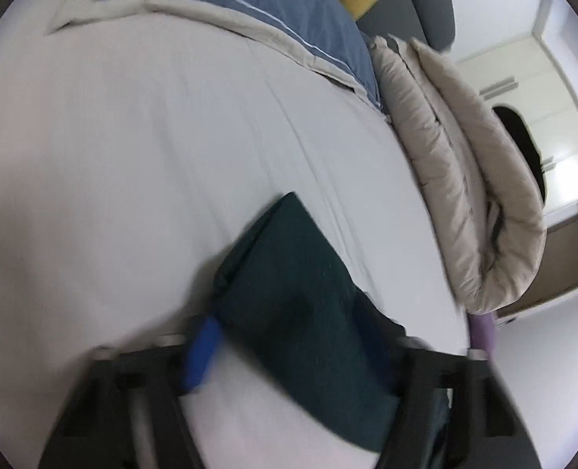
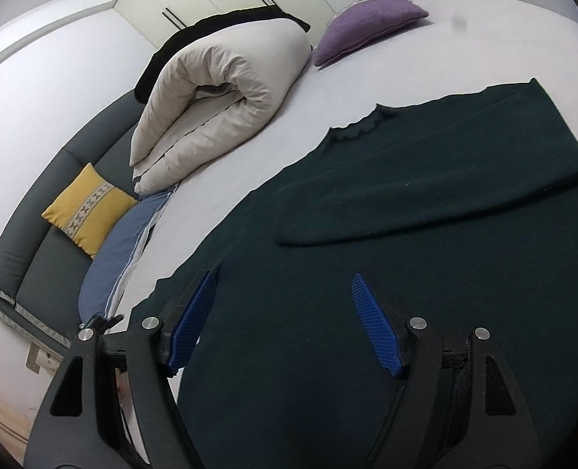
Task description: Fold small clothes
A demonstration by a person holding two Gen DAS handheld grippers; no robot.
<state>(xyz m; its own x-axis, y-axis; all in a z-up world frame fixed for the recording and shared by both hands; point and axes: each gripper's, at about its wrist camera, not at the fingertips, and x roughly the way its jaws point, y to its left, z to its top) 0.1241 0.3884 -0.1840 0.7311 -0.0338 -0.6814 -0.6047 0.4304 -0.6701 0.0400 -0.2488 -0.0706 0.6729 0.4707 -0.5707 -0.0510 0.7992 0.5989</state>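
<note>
The dark green sweater (image 2: 406,234) lies flat on the white sheet (image 2: 367,47), near the rolled beige duvet (image 2: 218,97); the right gripper (image 2: 285,320) hovers over it, fingers apart; the left gripper (image 1: 297,351) blurs, its grip unclear.

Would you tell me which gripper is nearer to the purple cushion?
Left. The left gripper has the purple cushion close beside it; the right gripper sees it far across the bed.

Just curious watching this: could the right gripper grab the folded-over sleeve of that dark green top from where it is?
Probably yes: the right gripper is open above the dark green top, with nothing between it and the folded sleeve ahead.
</note>
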